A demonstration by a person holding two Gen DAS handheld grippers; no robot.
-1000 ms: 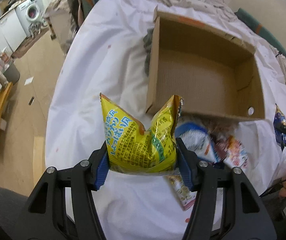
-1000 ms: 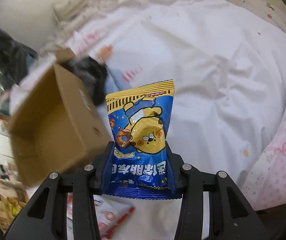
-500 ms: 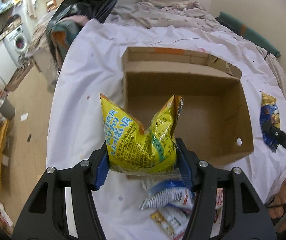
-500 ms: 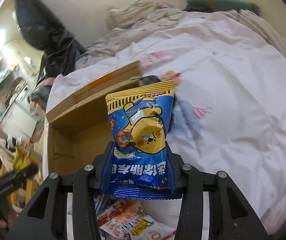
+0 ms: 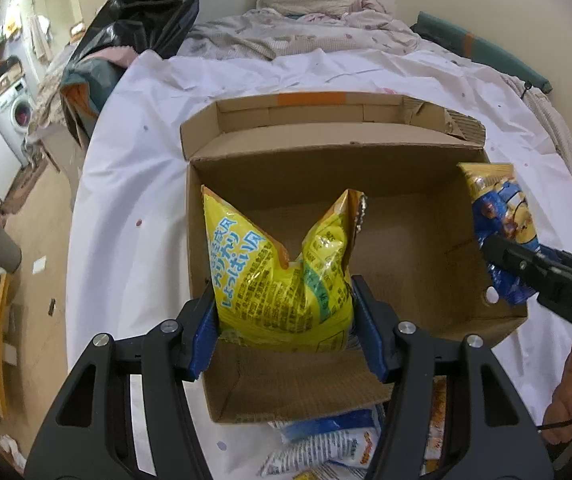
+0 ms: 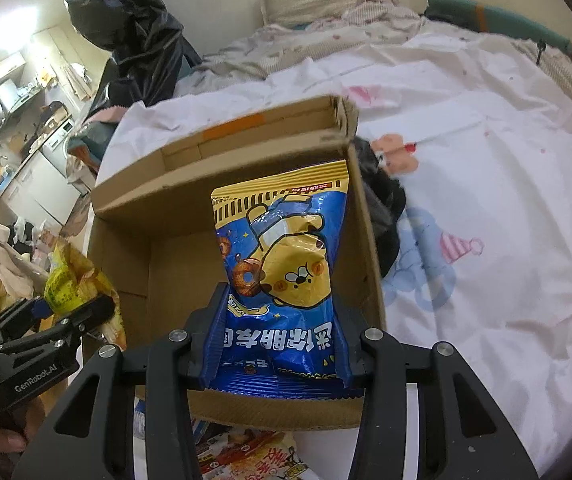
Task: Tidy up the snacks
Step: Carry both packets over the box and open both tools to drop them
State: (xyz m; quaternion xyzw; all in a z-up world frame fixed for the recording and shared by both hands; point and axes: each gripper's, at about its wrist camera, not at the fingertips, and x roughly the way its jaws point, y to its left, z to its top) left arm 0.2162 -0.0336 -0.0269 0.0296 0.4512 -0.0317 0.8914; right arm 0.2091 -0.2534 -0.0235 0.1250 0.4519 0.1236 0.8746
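In the left wrist view, the left gripper (image 5: 286, 328) at lower centre has its jaws clamped on a crinkled yellow snack bag with blue print (image 5: 282, 264), held over the open brown cardboard box (image 5: 405, 240) that fills mid-frame on the white bedsheet (image 5: 134, 184). At the right edge, the right gripper (image 5: 501, 256) pinches a blue and yellow cartoon-bear snack bag (image 5: 501, 216) over the box's right wall. In the right wrist view that bag (image 6: 282, 272) sits centre, above the box interior. More loose snack packets (image 5: 325, 444) lie below the box at bottom centre.
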